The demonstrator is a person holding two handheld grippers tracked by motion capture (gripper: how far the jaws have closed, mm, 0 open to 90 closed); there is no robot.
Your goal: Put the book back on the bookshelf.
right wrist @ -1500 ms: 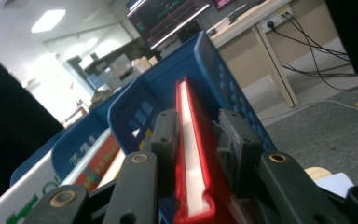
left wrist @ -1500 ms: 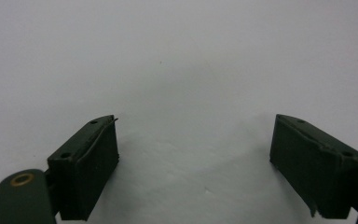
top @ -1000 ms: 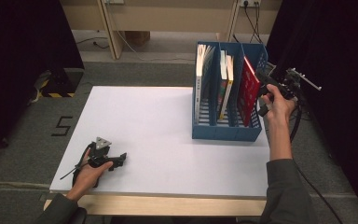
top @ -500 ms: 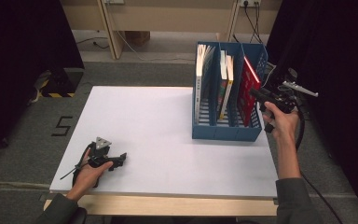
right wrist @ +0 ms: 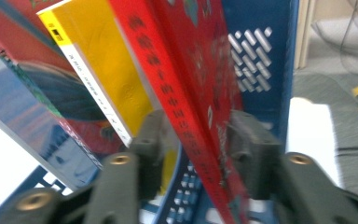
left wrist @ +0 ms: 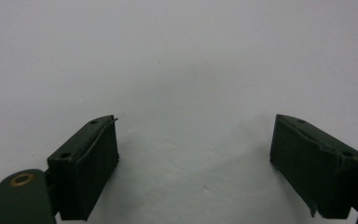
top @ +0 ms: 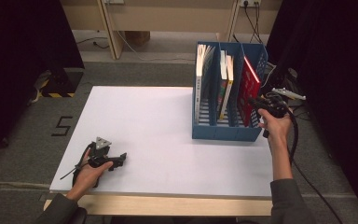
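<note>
Right gripper (right wrist: pixel 191 154): my jaws have just been closing around the red book (right wrist: pixel 186 84), one on each face; from the right gripper view I can't yet tell if the pads bite.
Red book: standing tilted in the right-hand slot of the blue rack (top: pixel 214 130), which sits at the tabletop's (top: pixel 144 116) far right corner.
Left gripper (top: pixel 119 161): jaws spread wide with nothing between them, resting near the tabletop's near left corner.
Neighbours: 1 yellow book (right wrist: pixel 102 70) leans just beside the red one; more books fill the other 2 slots.
Risk 1: a glossy cover and a shallow hold, so the book could slide out as I lift.
Risk 2: my left jaw sits close to the yellow book and could drag it up too.
Risk 3: a skewed pull would catch the rack's wall (right wrist: pixel 256 51) and tip or shift the whole rack.
</note>
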